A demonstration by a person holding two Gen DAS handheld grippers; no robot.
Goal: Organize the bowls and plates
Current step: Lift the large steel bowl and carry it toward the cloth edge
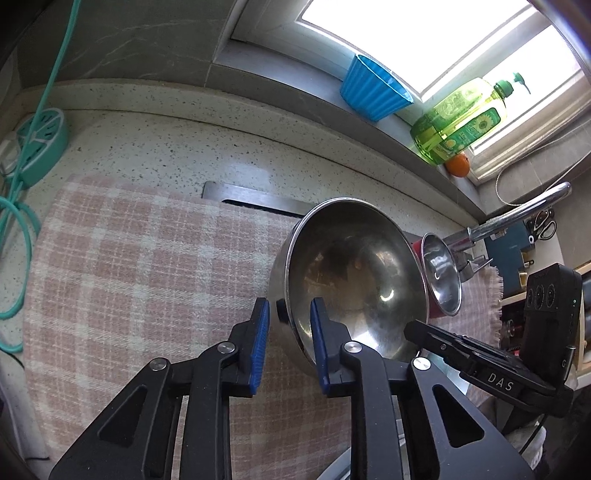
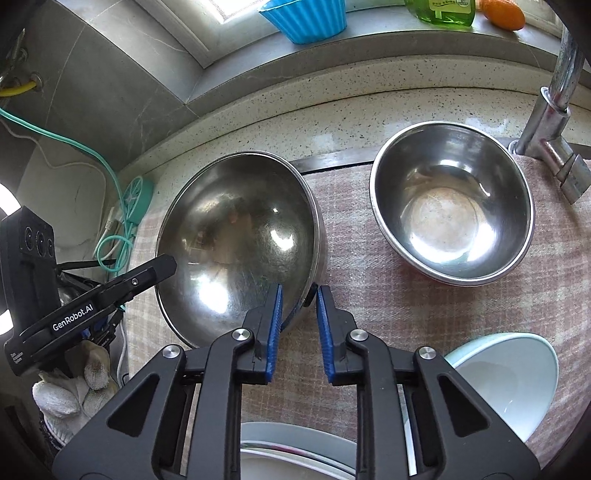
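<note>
Speckled stone tabletop (image 1: pixel 155 147) under a pink checked cloth (image 1: pixel 129 258), grey tiled wall and bright window sill at frame top holding a blue ribbed cup (image 2: pixel 306 18), green dish soap bottle (image 1: pixel 458 122) and an orange (image 2: pixel 504 13). Large steel bowl (image 2: pixel 240 240) sits tilted at centre, its rim between both pairs of jaws: left gripper (image 1: pixel 288 343) and right gripper (image 2: pixel 299 328) straddle it slightly parted, grip unclear. Smaller steel bowl (image 2: pixel 452 203) upper right by the faucet (image 2: pixel 554 122), pale blue bowl (image 2: pixel 509 384) lower right.

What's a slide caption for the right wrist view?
Both grippers straddle the tilted steel bowl's rim, beside a second steel bowl.
</note>
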